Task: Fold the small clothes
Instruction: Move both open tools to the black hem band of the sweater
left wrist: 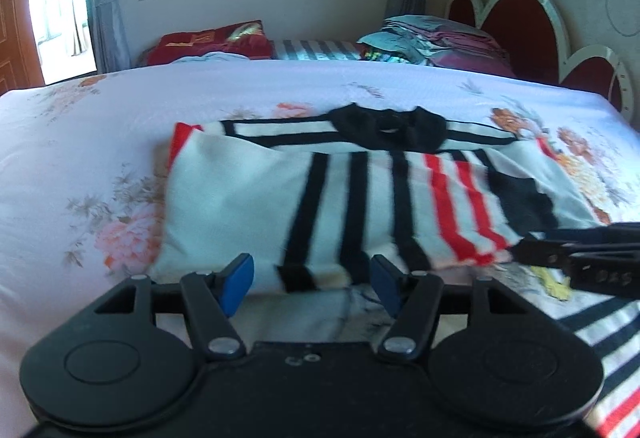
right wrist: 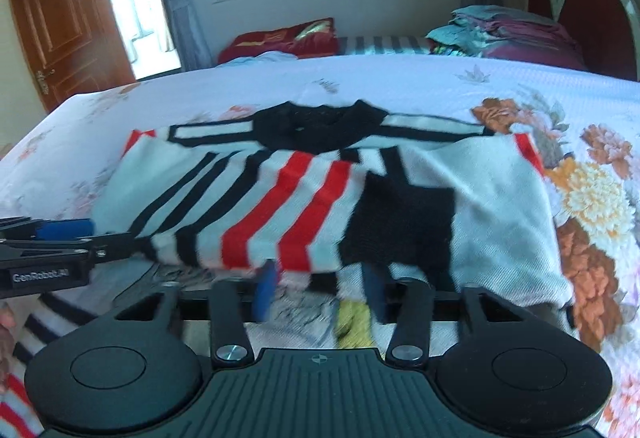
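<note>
Left-wrist view first: the striped sweater (left wrist: pixel 320 190) is seen lying on the floral bedsheet (left wrist: pixel 72 142), black collar (left wrist: pixel 388 128) at the far side, sleeves already laid across the body. The left gripper (left wrist: pixel 312 278) is held low at the near hem with its blue pads (left wrist: pixel 240 280) well apart and nothing between them; the hem sits just beyond the tips. The right gripper (left wrist: pixel 524 250) is seen entering from the right, its tip at the red-striped edge of the hem; whether cloth is pinched there cannot be told from this view. For the fold to be done well, the hem should be taken by both grippers at matching points, both layers caught, then lifted level and carried toward the collar so that the edges are kept square. An uneven lift would probably leave the sleeves dragged out of place. Embossed characters are visible on the right gripper's body, but they cannot be read with confidence.

Right-wrist view: the sweater (right wrist: pixel 320 198) fills the middle, and its near hem is draped over the tips of the right gripper (right wrist: pixel 320 294). The pads (right wrist: pixel 266 290) stand apart, with a fold of hem hanging between them, not yet clamped. The left gripper (right wrist: pixel 100 238) is seen at the left beside the black-striped corner. "GenRobot.AI" is printed in white on its side. No label is visible on the sweater itself.
</note>
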### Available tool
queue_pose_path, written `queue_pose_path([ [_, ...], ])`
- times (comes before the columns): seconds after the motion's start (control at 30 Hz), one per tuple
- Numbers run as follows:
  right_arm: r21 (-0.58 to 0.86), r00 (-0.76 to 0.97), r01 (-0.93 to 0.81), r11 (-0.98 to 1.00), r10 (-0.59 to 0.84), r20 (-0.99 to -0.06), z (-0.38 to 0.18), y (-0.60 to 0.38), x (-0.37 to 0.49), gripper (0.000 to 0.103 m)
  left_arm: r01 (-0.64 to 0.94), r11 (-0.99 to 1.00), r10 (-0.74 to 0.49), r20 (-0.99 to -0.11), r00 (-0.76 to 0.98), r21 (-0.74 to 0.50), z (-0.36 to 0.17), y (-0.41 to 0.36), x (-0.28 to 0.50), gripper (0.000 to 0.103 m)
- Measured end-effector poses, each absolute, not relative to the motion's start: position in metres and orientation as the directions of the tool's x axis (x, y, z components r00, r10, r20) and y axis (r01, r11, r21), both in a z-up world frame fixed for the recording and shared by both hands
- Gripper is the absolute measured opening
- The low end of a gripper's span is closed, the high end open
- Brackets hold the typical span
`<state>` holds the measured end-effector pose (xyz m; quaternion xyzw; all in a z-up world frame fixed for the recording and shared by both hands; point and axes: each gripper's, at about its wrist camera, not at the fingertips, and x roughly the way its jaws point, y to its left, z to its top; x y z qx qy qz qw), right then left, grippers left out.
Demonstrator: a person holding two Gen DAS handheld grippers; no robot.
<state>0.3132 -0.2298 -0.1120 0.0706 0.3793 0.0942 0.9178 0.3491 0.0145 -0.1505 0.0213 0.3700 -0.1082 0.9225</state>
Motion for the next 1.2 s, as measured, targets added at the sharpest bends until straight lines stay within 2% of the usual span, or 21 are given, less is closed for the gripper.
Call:
queue_pose_path([
  [0.17,0.223,0.665,-0.174,0.959,0.282,-0.692,-0.115,-0.218,0.296,0.043,0.267,0.962,-0.223,-0.708,0.67,-0.049,-0.158,-0.007,0.327,0.063],
  [0.33,0.207,0.601,-0.237,0.949,0.311,-0.736,-0.129,-0.213,0.277,0.043,0.286,0.958,-0.211,-0.74,0.638,-0.027,-0.174,-0.016,0.307,0.063],
  [0.4,0.151,0.608,-0.264,0.953,0.286,-0.741,-0.133,-0.214,0.266,0.043,0.286,0.958,-0.189,-0.739,0.647,0.004,-0.181,-0.015,0.299,0.063],
  [0.53,0.016,0.639,-0.269,0.963,0.191,-0.745,-0.139,-0.229,0.248,0.043,0.279,0.958,-0.149,-0.732,0.665,0.059,-0.185,0.003,0.283,0.071],
  [0.63,0.029,0.647,-0.218,0.975,0.167,-0.744,-0.142,-0.256,0.238,0.043,0.22,0.974,-0.115,-0.739,0.664,0.046,-0.186,0.028,0.269,0.075],
  [0.73,0.045,0.644,-0.197,0.979,0.163,-0.747,-0.138,-0.265,0.232,0.043,0.181,0.982,-0.084,-0.739,0.669,0.052,-0.183,0.038,0.257,0.074],
  [0.8,0.079,0.647,-0.202,0.976,0.194,-0.738,-0.132,-0.263,0.229,0.043,0.161,0.986,-0.073,-0.74,0.669,0.048,-0.179,0.036,0.252,0.07],
  [0.83,0.106,0.648,-0.208,0.972,0.218,-0.73,-0.127,-0.261,0.226,0.043,0.156,0.987,-0.079,-0.739,0.669,0.036,-0.176,0.034,0.249,0.064],
  [0.97,0.165,0.646,-0.258,0.952,0.297,-0.703,-0.117,-0.237,0.209,0.043,0.204,0.979,-0.159,-0.724,0.671,-0.025,-0.163,0.017,0.235,0.065],
  [1.1,0.129,0.634,-0.299,0.945,0.298,-0.713,-0.122,-0.209,0.191,0.043,0.273,0.962,-0.198,-0.73,0.654,-0.016,-0.165,0.004,0.224,0.065],
  [1.2,0.04,0.639,-0.265,0.963,0.206,-0.741,-0.135,-0.209,0.179,0.043,0.275,0.961,-0.172,-0.758,0.63,0.01,-0.178,0.017,0.214,0.067],
])
